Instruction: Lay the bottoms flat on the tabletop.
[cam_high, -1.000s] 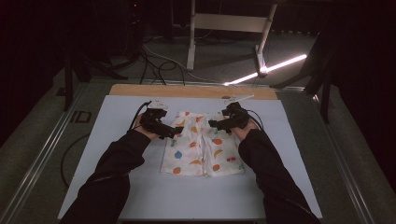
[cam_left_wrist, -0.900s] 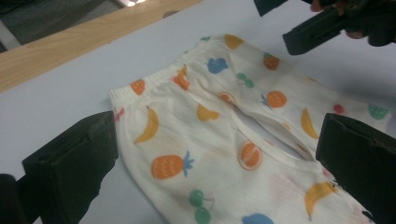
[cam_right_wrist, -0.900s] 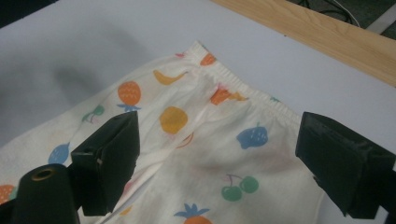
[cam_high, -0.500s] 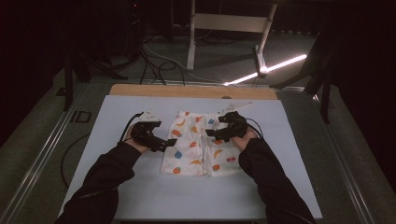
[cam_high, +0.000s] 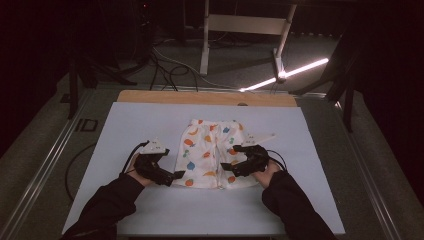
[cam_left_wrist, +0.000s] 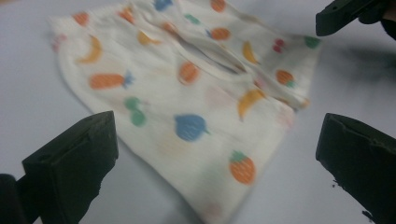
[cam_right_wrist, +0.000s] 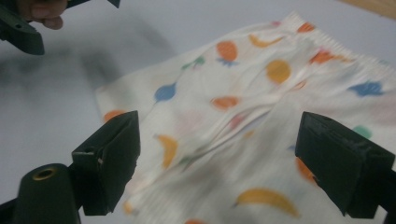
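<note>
Small white shorts (cam_high: 210, 152) printed with coloured fruit lie flat on the pale table mat (cam_high: 130, 125), waistband away from me. My left gripper (cam_high: 174, 176) hovers at the near left hem, jaws wide apart with nothing between them. Its own view has the shorts (cam_left_wrist: 187, 93) spread ahead of the left gripper (cam_left_wrist: 215, 158). At the near right leg, my right gripper (cam_high: 227, 169) is also open and hangs over the cloth. The right gripper view puts the shorts (cam_right_wrist: 261, 116) under the right gripper (cam_right_wrist: 224, 163), and whether a jaw touches the fabric is unclear.
A wooden strip (cam_high: 210, 97) borders the table's far edge. Beyond it on the floor are cables (cam_high: 170, 70), a metal stand (cam_high: 245, 25) and a bright light bar (cam_high: 290, 72). A metal rail (cam_high: 45, 170) runs along the table's left side.
Both hands have drawn back toward me, from the waistband end of the shorts down to the leg hems. The shorts lie as before.
</note>
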